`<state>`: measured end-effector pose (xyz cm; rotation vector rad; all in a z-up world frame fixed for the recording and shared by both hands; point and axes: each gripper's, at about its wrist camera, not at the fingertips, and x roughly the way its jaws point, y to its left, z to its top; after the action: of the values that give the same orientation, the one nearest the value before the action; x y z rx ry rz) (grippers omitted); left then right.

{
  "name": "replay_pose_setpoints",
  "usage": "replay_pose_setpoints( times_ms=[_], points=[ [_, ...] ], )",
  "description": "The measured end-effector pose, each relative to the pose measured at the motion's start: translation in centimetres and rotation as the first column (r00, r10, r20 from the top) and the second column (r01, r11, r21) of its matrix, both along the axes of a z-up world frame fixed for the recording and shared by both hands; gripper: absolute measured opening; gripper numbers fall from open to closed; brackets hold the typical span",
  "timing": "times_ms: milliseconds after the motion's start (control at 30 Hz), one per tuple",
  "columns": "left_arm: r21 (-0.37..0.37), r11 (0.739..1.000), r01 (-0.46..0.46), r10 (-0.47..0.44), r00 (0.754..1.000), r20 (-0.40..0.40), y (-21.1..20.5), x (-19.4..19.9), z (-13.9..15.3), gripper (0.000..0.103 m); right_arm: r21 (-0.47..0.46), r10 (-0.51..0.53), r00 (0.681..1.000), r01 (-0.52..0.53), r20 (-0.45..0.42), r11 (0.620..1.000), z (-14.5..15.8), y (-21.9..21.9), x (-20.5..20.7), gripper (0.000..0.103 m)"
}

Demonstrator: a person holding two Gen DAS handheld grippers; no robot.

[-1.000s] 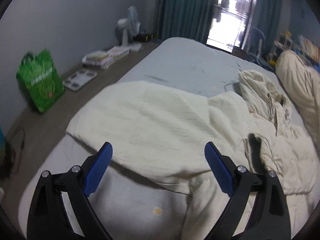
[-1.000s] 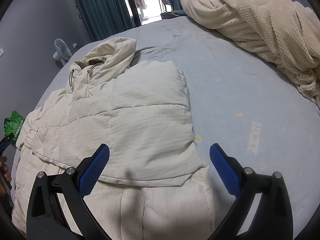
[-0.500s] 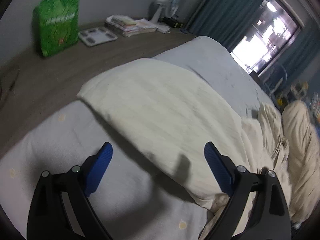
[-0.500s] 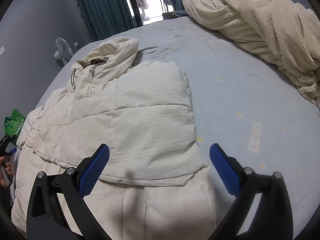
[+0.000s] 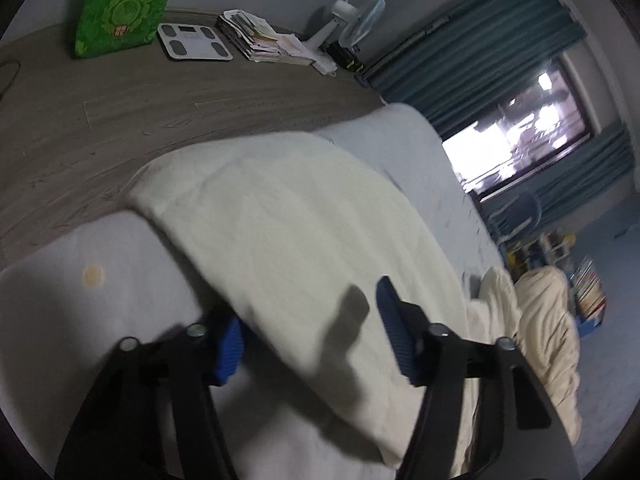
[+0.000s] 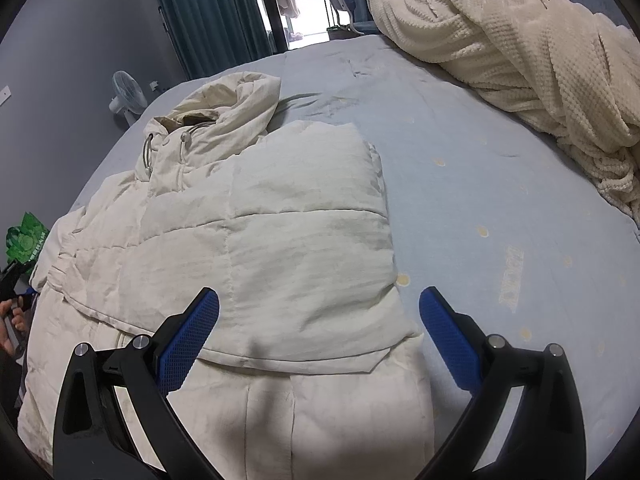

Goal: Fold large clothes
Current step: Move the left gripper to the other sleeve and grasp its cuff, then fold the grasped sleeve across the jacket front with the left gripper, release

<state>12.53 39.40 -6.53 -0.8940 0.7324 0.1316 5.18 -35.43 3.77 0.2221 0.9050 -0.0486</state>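
Left wrist view: a cream padded jacket [image 5: 304, 240] is seen spread on a pale blue bed [image 5: 80, 312], its sleeve lying out toward the bed's near edge beside the wooden floor [image 5: 120, 112], and the left gripper [image 5: 308, 332] is set astride the sleeve's lower edge. Its jaws have just been closing and are now half-narrowed, with the fabric between them; whether the blue pads [image 5: 394, 332] already press on the cloth cannot be told through the blur. The sleeve appears to be approached from its free edge so that it can be carried inward over the body, judging by the other sleeve, which is already laid across the chest in the right wrist view. There the right gripper [image 6: 320, 332] is held with its jaws wide and nothing between the pads, poised above the folded sleeve and hem near the middle of the bed, probably to steady the jacket while the far side is lifted. The hood [image 6: 228, 104] is pointed toward the curtained end of the bed. A heaped waffle-knit blanket [image 6: 512, 52] is left along the bed's far right edge, well apart from the jacket. The sheet is dotted with small yellow marks. On the floor by the grey wall are ranged a green bag [image 5: 124, 4], a bathroom scale [image 5: 194, 42], stacked papers [image 5: 256, 36] and a small fan [image 5: 356, 20]; teal curtains [image 5: 472, 56] frame a bright window [image 5: 520, 136].
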Motion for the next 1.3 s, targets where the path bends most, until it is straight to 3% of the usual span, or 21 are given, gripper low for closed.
replay_pose_setpoints(
  times_ms=[100,267,367,467,567,833,1033,1300],
  points=[
    [-0.010,1.000,-0.021,0.021,1.000,0.019,1.2,0.3,-0.3,0.043,-0.005,0.004,1.000,-0.004,0.000,1.000,0.0,0.0,0.0,0.096],
    [0.011,0.999,-0.053,0.052,0.998,0.045,2.4,1.1,0.0,0.042,-0.015,0.009,1.000,-0.009,-0.006,1.000,-0.3,0.1,0.3,0.096],
    [0.023,0.998,-0.060,0.058,0.997,0.057,2.5,1.7,0.2,0.034,-0.023,0.014,1.000,-0.014,-0.007,1.000,-0.3,0.3,0.4,0.096],
    [0.041,0.998,-0.046,0.043,0.996,0.076,2.3,1.8,0.9,0.020,-0.024,0.014,1.000,-0.014,-0.007,1.000,-0.3,0.4,0.5,0.096],
    [0.055,0.998,-0.040,0.034,0.992,0.118,2.1,1.4,2.4,0.015,-0.022,0.014,1.000,-0.014,-0.005,1.000,-0.3,0.4,0.6,0.096],
    [0.199,0.980,-0.002,-0.049,0.967,0.251,-2.2,0.1,9.1,0.012,-0.012,0.016,1.000,-0.016,0.006,1.000,0.0,0.5,0.5,0.096],
    [0.398,0.912,0.096,-0.236,0.918,0.320,-10.5,-1.0,14.9,0.012,-0.005,0.023,1.000,-0.023,0.012,1.000,0.2,0.5,0.4,0.096],
    [0.539,0.820,0.193,-0.413,0.851,0.323,-19.8,-3.1,18.0,0.012,0.013,0.017,1.000,-0.017,0.013,1.000,0.2,0.2,0.4,0.096]
  ],
)
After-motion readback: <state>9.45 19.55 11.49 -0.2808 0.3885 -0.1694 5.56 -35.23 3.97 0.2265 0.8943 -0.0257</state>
